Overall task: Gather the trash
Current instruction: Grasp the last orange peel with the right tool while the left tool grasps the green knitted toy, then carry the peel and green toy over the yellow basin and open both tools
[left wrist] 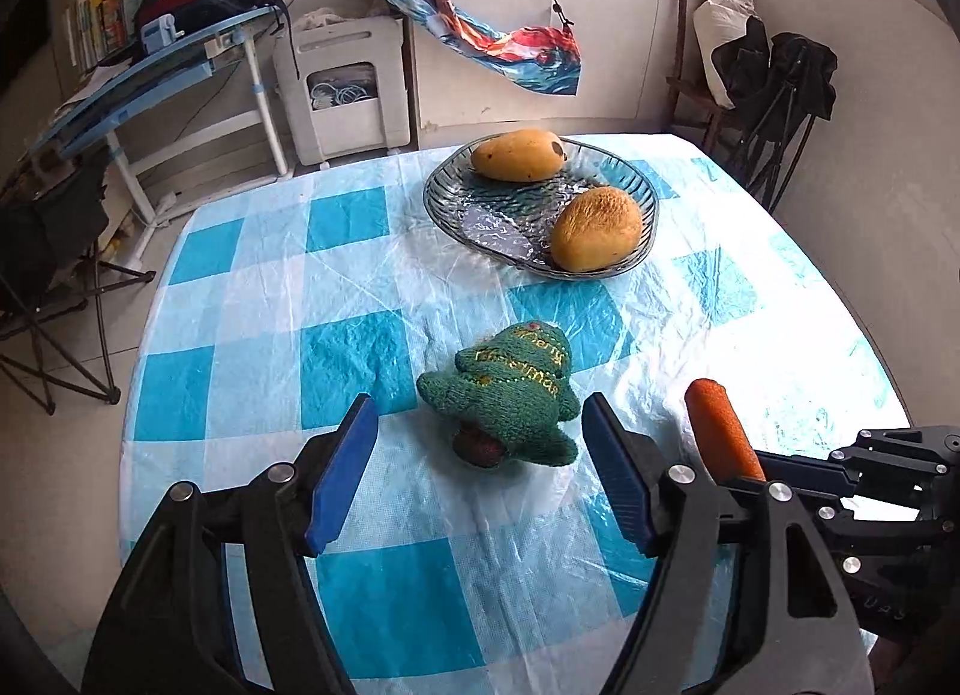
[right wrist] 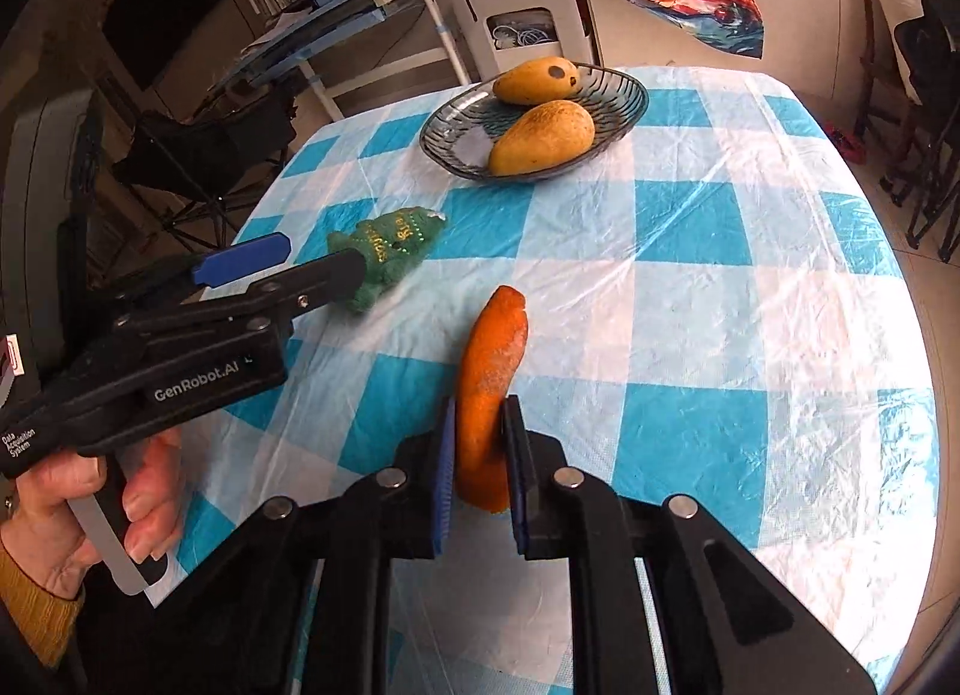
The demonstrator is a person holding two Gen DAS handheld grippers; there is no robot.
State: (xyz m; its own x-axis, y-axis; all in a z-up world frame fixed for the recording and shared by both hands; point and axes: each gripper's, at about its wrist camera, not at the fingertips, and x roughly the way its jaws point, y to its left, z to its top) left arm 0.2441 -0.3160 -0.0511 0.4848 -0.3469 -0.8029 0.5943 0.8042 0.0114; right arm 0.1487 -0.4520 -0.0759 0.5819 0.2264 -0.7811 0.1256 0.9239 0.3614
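Note:
A long orange strip of peel [right wrist: 495, 335] stands tilted over the checked tablecloth, and my right gripper [right wrist: 480, 404] is shut on its lower end. From the left wrist view the same peel [left wrist: 717, 431] rises at the right, just beyond my left gripper's right finger. A green knitted Christmas-tree toy [left wrist: 510, 395] lies on the cloth. My left gripper [left wrist: 477, 413] is open, its blue pads [left wrist: 342, 479] on either side of the toy and apart from it. In the right wrist view a hand holds the left gripper [right wrist: 321, 260] over the toy [right wrist: 390, 251].
A ribbed glass plate [left wrist: 456, 215] holding two yellow mangoes [left wrist: 519, 155] stands at the table's far side. The table [left wrist: 252, 347] wears a blue and white checked plastic cover. Folding chairs [left wrist: 54, 299], a tilted desk [left wrist: 150, 77] and a white cabinet [left wrist: 342, 89] stand beyond the table's edges.

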